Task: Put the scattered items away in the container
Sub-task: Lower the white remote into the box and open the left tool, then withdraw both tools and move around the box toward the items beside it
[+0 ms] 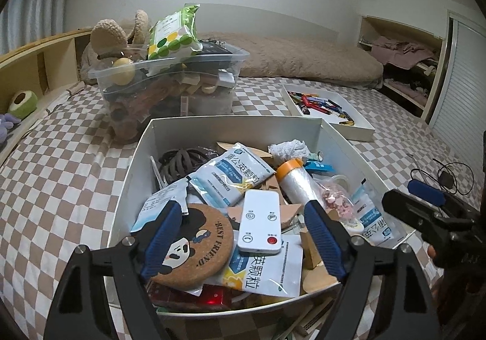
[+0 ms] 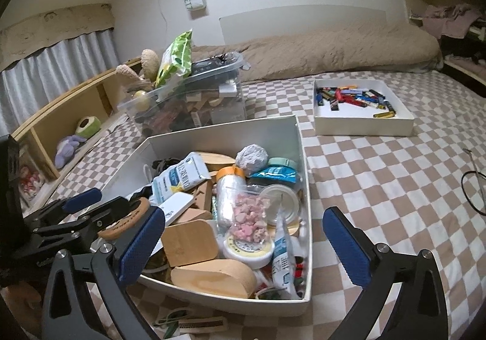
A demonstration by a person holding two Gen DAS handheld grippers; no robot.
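Observation:
A white box (image 1: 145,145) (image 2: 303,157) on the checkered bed is full of items: a white remote (image 1: 260,221), a cork coaster (image 1: 194,244) with a cartoon face, medicine sachets (image 1: 231,174), an orange-capped roll (image 1: 296,185) (image 2: 229,188), a bag of pink sweets (image 2: 249,215) and wooden blocks (image 2: 212,277). My left gripper (image 1: 243,236) is open and empty, hovering over the box's near end above the coaster and remote. My right gripper (image 2: 243,245) is open and empty, straddling the box's near right corner. A few small items (image 2: 188,321) lie on the bed in front of the box.
A clear plastic bin (image 1: 170,87) (image 2: 188,106) crammed with toys, topped by a green packet, stands behind the box. A shallow white tray (image 1: 331,109) (image 2: 361,109) of colourful small items lies at the back right. Black cables (image 1: 449,176) lie on the bed at right. A wooden shelf (image 2: 60,121) runs along the left.

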